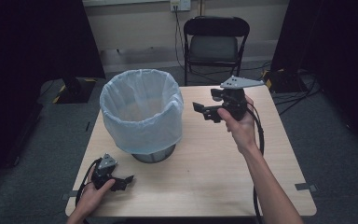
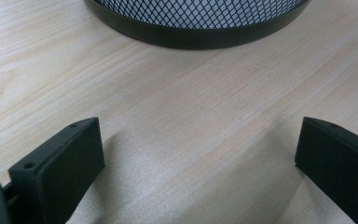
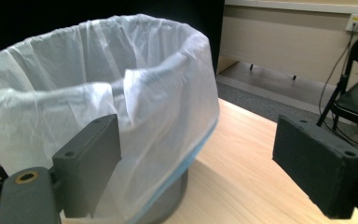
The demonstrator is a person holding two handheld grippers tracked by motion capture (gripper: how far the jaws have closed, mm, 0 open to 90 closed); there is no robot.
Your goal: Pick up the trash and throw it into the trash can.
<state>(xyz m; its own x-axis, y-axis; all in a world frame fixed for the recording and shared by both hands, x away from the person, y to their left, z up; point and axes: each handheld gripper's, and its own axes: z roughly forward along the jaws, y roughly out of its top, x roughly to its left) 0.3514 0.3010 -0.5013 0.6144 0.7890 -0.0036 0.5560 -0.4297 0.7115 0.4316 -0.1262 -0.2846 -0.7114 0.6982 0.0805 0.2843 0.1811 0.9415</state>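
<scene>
Right now the right gripper (image 1: pixel 204 110) is hanging raised above the far right part of the table, its black jaws spread wide with nothing between them, pointing toward the round black mesh wastebasket lined with a pale blue-white plastic bag (image 1: pixel 142 112). In the right gripper view the bag's folded-over edge (image 3: pixel 168 93) is sitting just ahead of the jaws, near but apart from them; nothing is being pinched yet. The left gripper (image 1: pixel 121 183) is resting low at the near left corner of the light wooden table (image 1: pixel 214 172), its jaws likewise gaping and empty, with the basket's black base ring (image 2: pixel 191 37) a short way in front of it.

The basket is standing upright on the left half of the table, the bag draped over its rim and hanging well down the outside. To my eye this is the approach step of handling the bag, with the right hand lining up on the rim. Next, I would judge, the open jaws need to be straddling the thin film at the rim edge and closing on it without shoving the light basket sideways; the left gripper may have to steady the base. A black folding chair (image 1: pixel 214 42) is standing beyond the table.
</scene>
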